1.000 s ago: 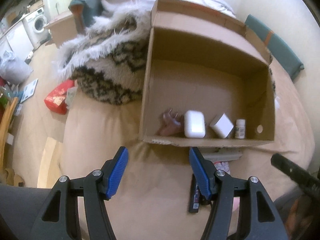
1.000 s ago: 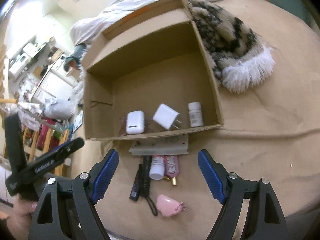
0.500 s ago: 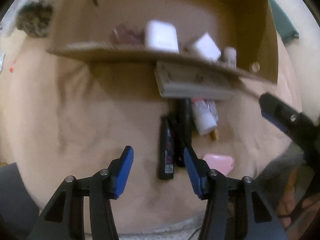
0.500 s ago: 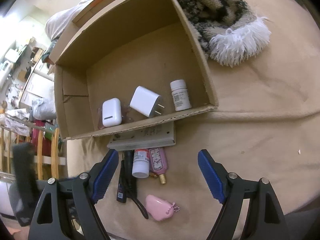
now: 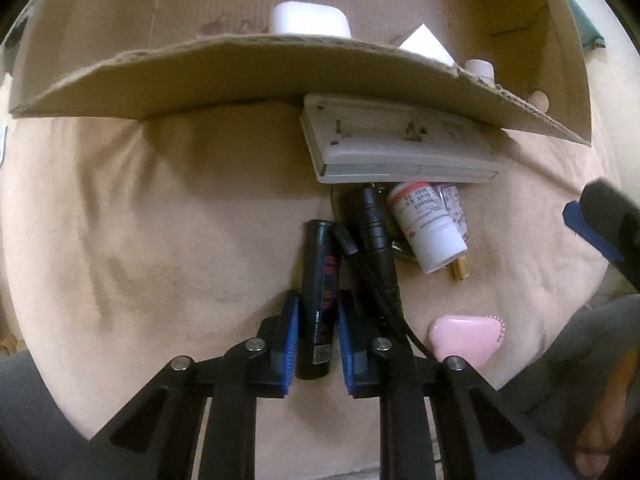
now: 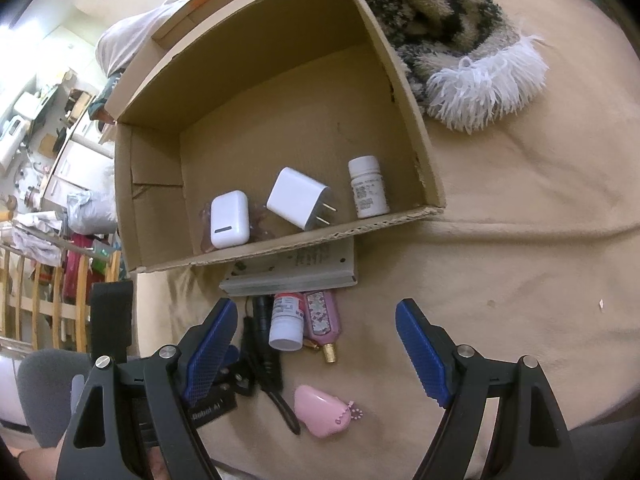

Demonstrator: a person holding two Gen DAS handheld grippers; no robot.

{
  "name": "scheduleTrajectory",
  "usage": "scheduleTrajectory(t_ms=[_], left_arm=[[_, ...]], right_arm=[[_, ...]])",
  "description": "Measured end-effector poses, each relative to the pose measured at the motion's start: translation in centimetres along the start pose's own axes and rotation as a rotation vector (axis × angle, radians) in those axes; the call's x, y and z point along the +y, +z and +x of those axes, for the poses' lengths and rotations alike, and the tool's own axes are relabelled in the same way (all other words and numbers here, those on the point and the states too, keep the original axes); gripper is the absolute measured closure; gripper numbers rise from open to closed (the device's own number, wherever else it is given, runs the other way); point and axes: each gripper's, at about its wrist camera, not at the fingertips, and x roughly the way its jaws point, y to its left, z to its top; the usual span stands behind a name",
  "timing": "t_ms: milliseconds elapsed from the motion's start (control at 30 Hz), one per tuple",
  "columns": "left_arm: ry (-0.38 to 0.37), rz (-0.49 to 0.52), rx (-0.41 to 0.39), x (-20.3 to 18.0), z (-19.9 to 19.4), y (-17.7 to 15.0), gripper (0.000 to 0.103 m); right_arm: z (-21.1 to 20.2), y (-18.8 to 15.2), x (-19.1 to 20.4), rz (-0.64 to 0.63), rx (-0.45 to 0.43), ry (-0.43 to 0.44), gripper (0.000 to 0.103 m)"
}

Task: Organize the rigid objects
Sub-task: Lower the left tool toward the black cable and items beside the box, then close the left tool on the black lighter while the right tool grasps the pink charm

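My left gripper (image 5: 318, 336) is closed around a black tube with red print (image 5: 319, 300) that lies on the tan bedspread. Beside it lie a black flashlight with a cord (image 5: 374, 240), a white pill bottle with a red label (image 5: 426, 230), a pink bottle (image 6: 323, 318) and a pink heart-shaped case (image 5: 466, 340). A grey flat device (image 5: 396, 150) is tucked under the front wall of the cardboard box (image 6: 280, 100). The box holds a white earbud case (image 6: 229, 218), a white charger (image 6: 298, 198) and a small white bottle (image 6: 367, 192). My right gripper (image 6: 314, 350) is open above the pile.
A furry black-and-white blanket (image 6: 452, 40) lies right of the box. The bed edge runs along the left in the right wrist view, with wooden rails (image 6: 44, 300) and room clutter beyond. The right gripper's blue tip shows in the left wrist view (image 5: 592, 228).
My left gripper dropped from above the box down to the bedspread and closed its fingers around the black tube. My right gripper drew slightly closer over the pile, staying open.
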Motion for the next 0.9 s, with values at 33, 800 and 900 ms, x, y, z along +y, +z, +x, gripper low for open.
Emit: scheduleTrajectory(t_ms=[33,800,900], left_arm=[[-0.002,-0.014,-0.003,0.3,-0.2,0.0,0.088],[0.046,-0.184,-0.075,5.4,-4.1,-0.5,0.088],[0.049,-0.180,-0.074,5.5,-4.2,-0.6,0.088]], right_arm=[[0.1,-0.2,0.0,-0.007,0.012,0.000,0.017],[6.1,-5.7,0.1,0.047,0.268,0.022,0.066],[5.5,-5.3,0.9,0.011,0.212,0.014,0.076]])
